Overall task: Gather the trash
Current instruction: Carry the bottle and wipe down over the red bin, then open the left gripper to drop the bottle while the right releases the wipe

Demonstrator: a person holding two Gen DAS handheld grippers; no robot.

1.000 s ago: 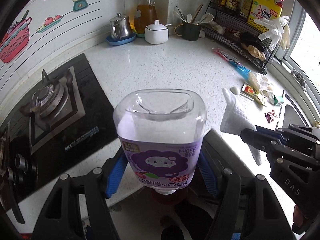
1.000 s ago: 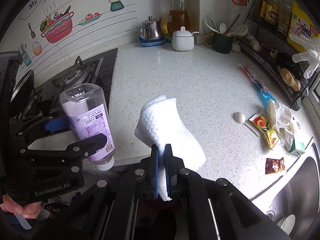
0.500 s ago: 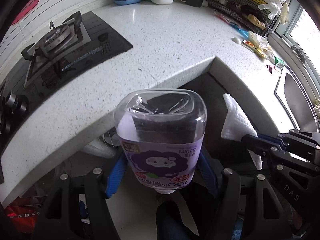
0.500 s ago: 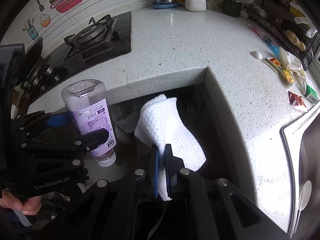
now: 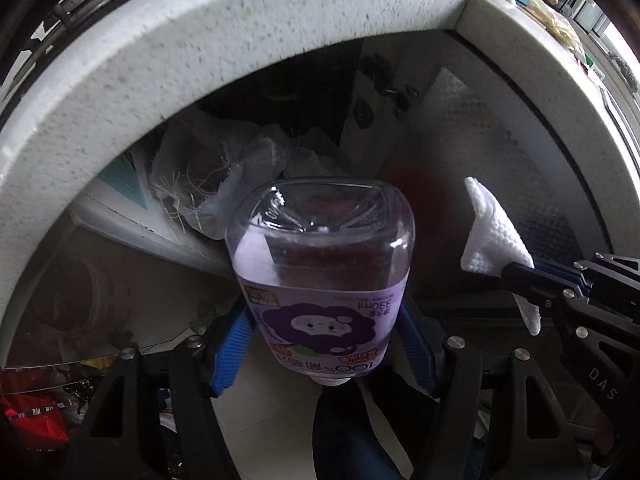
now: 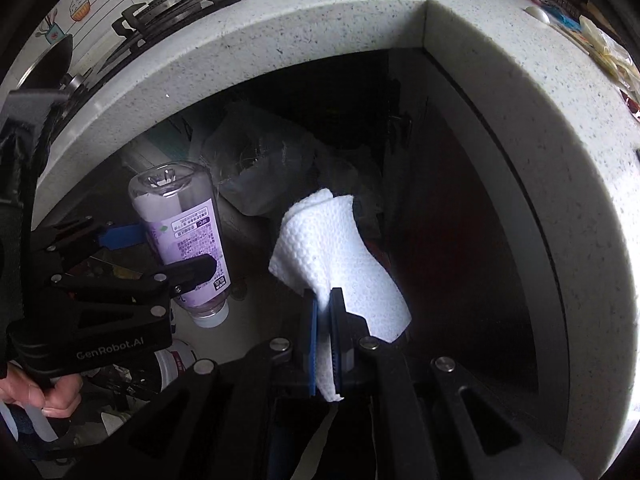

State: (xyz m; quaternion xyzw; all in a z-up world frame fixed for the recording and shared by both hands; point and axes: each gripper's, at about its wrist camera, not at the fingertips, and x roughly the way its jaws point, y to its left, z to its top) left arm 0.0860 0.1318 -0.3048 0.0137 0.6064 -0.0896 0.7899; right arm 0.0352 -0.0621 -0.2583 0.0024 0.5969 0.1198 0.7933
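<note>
A clear plastic bottle with a purple label hangs cap-down, clamped between the blue pads of my left gripper. The same bottle shows at the left of the right wrist view. A crumpled white paper towel is pinched in my right gripper, whose jaws are shut on it. That towel also appears at the right of the left wrist view. Both grippers point steeply down, below the edge of the speckled white countertop, over a dark space with a translucent plastic bag.
The countertop edge curves overhead around an inner corner. A dark cabinet panel stands to the right. Cluttered items lie on the floor at the lower left. A hand grips the left tool's handle. Stove grates and wrappers sit on top.
Both grippers have dropped from over the countertop to below its edge, still carrying the bottle and the towel. The view now faces the dark space under the counter with the plastic bag.
</note>
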